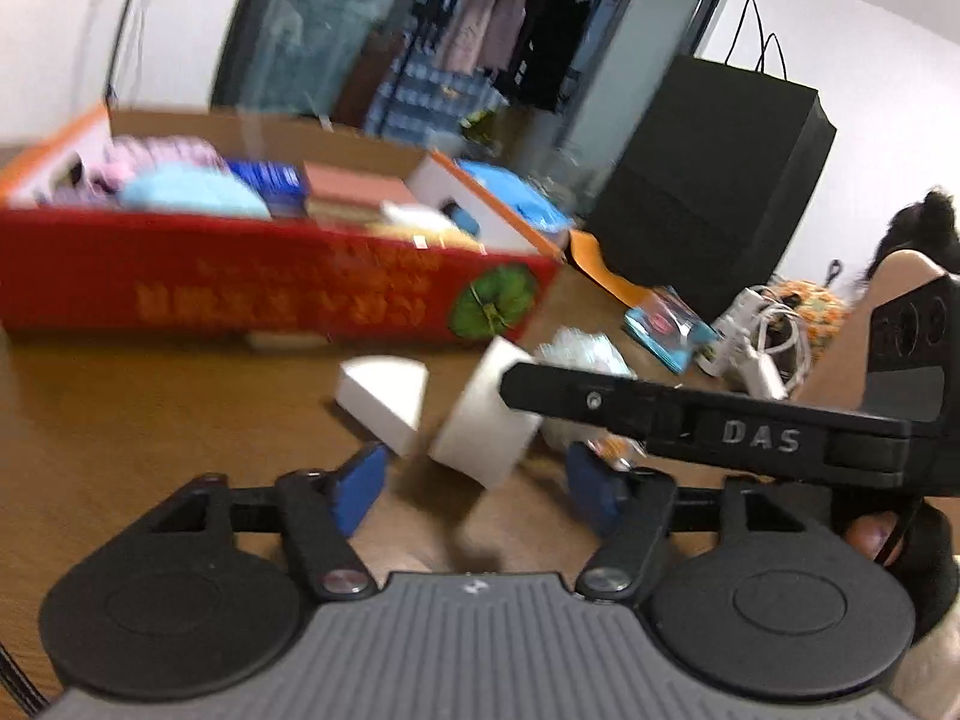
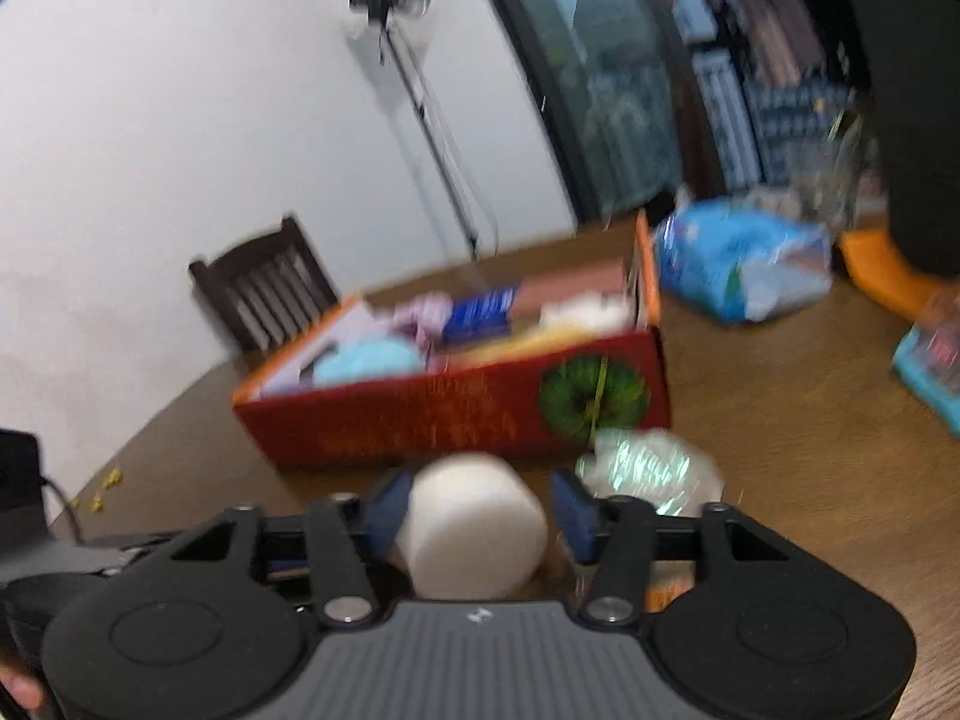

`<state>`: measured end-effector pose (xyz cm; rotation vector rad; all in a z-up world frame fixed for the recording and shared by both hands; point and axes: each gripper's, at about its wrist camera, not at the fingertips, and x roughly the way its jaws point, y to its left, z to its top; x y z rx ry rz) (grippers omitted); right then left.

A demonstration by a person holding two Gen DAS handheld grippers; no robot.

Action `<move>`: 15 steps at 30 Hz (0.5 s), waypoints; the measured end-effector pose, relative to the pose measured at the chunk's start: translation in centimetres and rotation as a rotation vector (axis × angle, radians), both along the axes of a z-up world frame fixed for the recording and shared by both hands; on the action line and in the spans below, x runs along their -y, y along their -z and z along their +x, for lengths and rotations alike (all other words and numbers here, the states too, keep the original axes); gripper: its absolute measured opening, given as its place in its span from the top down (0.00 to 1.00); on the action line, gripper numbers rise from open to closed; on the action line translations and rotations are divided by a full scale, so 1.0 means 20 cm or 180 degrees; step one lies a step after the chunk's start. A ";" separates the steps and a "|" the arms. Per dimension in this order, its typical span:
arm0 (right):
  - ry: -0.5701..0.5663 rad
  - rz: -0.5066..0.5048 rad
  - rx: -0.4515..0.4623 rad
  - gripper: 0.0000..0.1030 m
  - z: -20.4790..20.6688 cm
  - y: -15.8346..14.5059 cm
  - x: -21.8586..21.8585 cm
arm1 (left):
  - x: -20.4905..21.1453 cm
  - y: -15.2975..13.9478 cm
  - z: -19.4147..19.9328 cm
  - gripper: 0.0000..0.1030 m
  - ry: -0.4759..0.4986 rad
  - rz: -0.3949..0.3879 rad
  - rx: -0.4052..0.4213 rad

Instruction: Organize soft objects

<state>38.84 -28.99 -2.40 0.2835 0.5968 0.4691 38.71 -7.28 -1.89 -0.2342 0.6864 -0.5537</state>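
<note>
We find the red box standing open on the table, long side toward us, so that soft items can be dropped in from above. It already holds a light blue bundle, a pink cloth, a dark blue pack, a flat brownish slab and something white at the far end; the blur prevents closer identification. The white block rests on the table just in front of the box, between the pads of the right hand-held gripper. Its left pad appears to touch the block and its right pad sits just beside it. We cannot tell whether the block is actually clamped (motion blur hides the contact line). We judge this to be the approach for a lift into the box. The left hand-held gripper is released, with nothing between its pads. It points at the same block from the near side, probably to steady it or to take the next piece. A white wedge lies just beside the block and is not yet collected. A crinkly packet sits against the box's front corner. A blue bag lies beyond the box's right end, outside it, and a tall black bag stands behind.
</note>
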 end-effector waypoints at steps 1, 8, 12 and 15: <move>-0.0050 -0.0005 0.0001 0.60 0.00 0.00 0.00 | 0.00 0.01 0.01 0.51 0.0033 -0.0075 -0.0052; -0.0317 0.0395 -0.0167 0.86 -0.05 -0.03 0.01 | -0.01 -0.06 -0.11 0.73 0.0181 -0.0361 -0.0025; -0.0210 0.0210 -0.0051 0.83 -0.22 -0.05 0.01 | -0.05 -0.11 -0.32 0.67 0.0243 -0.0376 0.0146; -0.0005 0.0047 -0.0026 0.79 -0.30 -0.04 0.05 | -0.11 -0.12 -0.40 0.62 -0.0003 -0.0267 0.0146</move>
